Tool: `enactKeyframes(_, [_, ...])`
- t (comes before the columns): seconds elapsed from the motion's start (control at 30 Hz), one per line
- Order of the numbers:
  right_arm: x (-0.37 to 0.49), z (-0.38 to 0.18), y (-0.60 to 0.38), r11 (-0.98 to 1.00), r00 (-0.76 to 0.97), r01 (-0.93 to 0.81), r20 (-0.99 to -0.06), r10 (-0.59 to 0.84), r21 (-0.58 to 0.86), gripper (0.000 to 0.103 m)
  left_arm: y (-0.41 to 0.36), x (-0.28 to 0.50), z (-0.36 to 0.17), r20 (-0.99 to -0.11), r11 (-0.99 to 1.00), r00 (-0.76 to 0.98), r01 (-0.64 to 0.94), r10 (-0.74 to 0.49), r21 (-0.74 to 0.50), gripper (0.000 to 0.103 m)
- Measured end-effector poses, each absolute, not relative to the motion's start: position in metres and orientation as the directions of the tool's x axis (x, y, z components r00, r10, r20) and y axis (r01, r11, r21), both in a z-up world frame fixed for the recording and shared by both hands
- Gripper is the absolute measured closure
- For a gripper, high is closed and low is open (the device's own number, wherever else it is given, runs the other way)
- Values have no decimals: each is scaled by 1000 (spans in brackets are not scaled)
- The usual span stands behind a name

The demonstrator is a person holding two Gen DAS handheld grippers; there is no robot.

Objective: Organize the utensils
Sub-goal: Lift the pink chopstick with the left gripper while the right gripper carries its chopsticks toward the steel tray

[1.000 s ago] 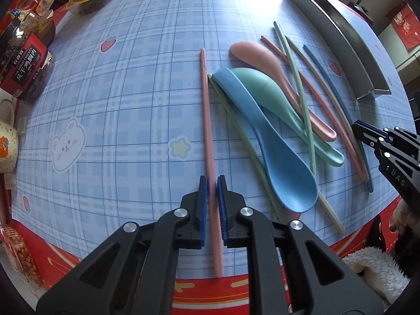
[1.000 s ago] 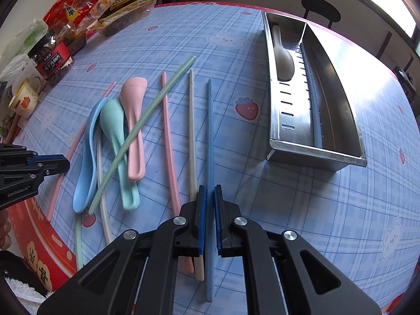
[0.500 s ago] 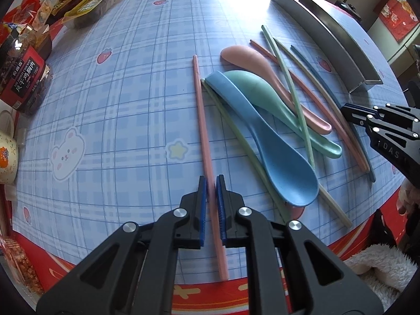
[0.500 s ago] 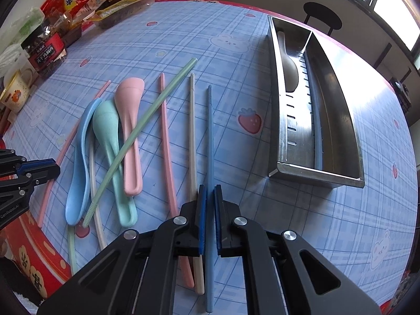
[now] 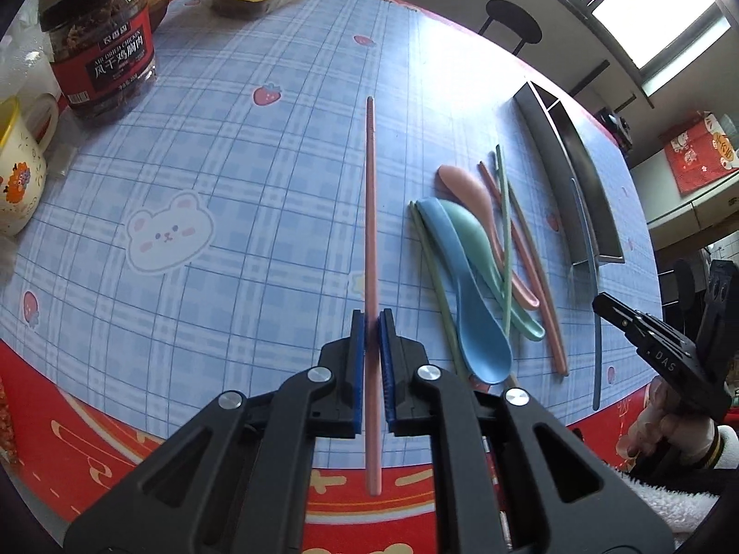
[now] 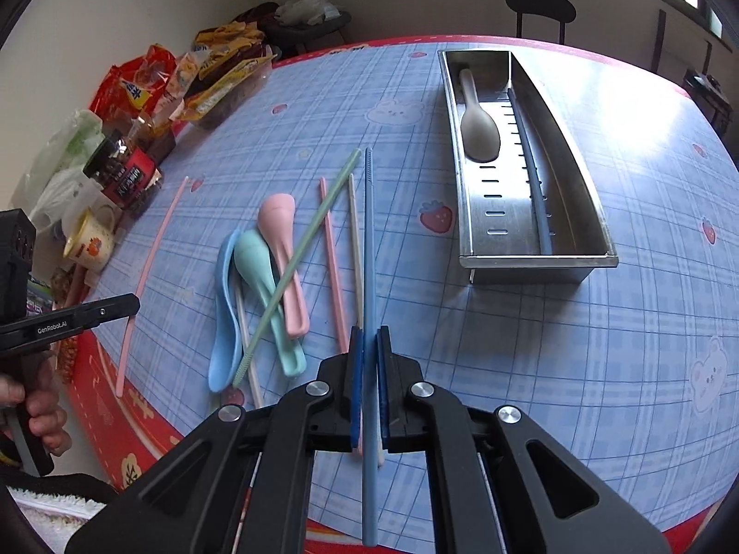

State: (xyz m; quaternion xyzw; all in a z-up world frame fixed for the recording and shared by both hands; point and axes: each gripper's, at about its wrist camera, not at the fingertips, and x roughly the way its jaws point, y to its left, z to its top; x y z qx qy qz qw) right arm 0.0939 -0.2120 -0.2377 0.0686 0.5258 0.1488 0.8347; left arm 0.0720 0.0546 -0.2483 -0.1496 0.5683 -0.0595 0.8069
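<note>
The blue checked table [image 6: 531, 346] runs wide and bare on its near right, while its far left edge is crowded with snack packets [image 6: 217, 78], a dark jar [image 5: 99, 46] and a cup [image 5: 18, 171]. The steel tray [image 6: 596, 212] lies to the right; only the right wrist view looks inside, showing a grey spoon [image 6: 480, 124] in one compartment and a blue chopstick [image 6: 531, 175] in the narrower one, whereas the left view shows just its outer wall. Between them lies the heap: blue spoon [image 5: 475, 323], green spoon [image 6: 263, 281], pink spoon [image 6: 284, 249] and loose sticks, partly overlapping. The left gripper [image 5: 372, 318] pinches a pink chopstick [image 5: 371, 212]; the right gripper [image 6: 368, 337] pinches a blue chopstick [image 6: 368, 240]. Both sticks' near ends pass behind the fingers.
</note>
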Motion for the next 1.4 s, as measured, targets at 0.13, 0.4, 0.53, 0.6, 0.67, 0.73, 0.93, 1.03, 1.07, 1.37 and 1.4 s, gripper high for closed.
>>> enactKeyframes(0.13, [93,-230,-220,943,420,-154,-844,333,295,97,56,79,-233,-885,939,363,-66,-291,-336,93])
enactKeyframes(0.4, [94,-225,-246,939,450,-64,-831,328,337,97,40,98,-215,-870,927,354,-22,-343,-374,93])
enactKeyframes(0.53, [96,-224,-263,936,461,-24,-827,321,350,97,27,113,-209,-865,919,337,2,-372,-394,93])
enactKeyframes(0.6, [99,-223,-272,934,467,-3,-826,317,357,97,18,120,-207,-864,919,331,22,-379,-394,93])
enactKeyframes(0.67, [103,-221,-279,931,474,13,-822,315,365,97,7,129,-205,-864,919,323,45,-386,-393,93])
enactKeyframes(0.73, [110,-219,-286,930,481,24,-820,310,366,97,-5,138,-204,-863,915,312,66,-397,-397,93])
enactKeyframes(0.93, [137,-212,-308,934,502,44,-817,285,353,97,-44,171,-206,-862,902,265,120,-432,-416,93])
enactKeyframes(1.03, [153,-211,-316,940,505,41,-819,274,340,97,-65,190,-205,-858,894,252,143,-448,-424,93])
enactKeyframes(1.07, [158,-210,-318,942,504,37,-820,271,334,97,-72,196,-205,-855,891,250,149,-454,-430,93])
enactKeyframes(1.37, [219,-211,-319,958,501,-17,-827,255,285,97,-127,251,-210,-825,856,229,133,-516,-499,93])
enactKeyframes(1.4, [225,-212,-317,959,498,-21,-829,255,283,97,-132,257,-213,-823,853,222,124,-522,-508,93])
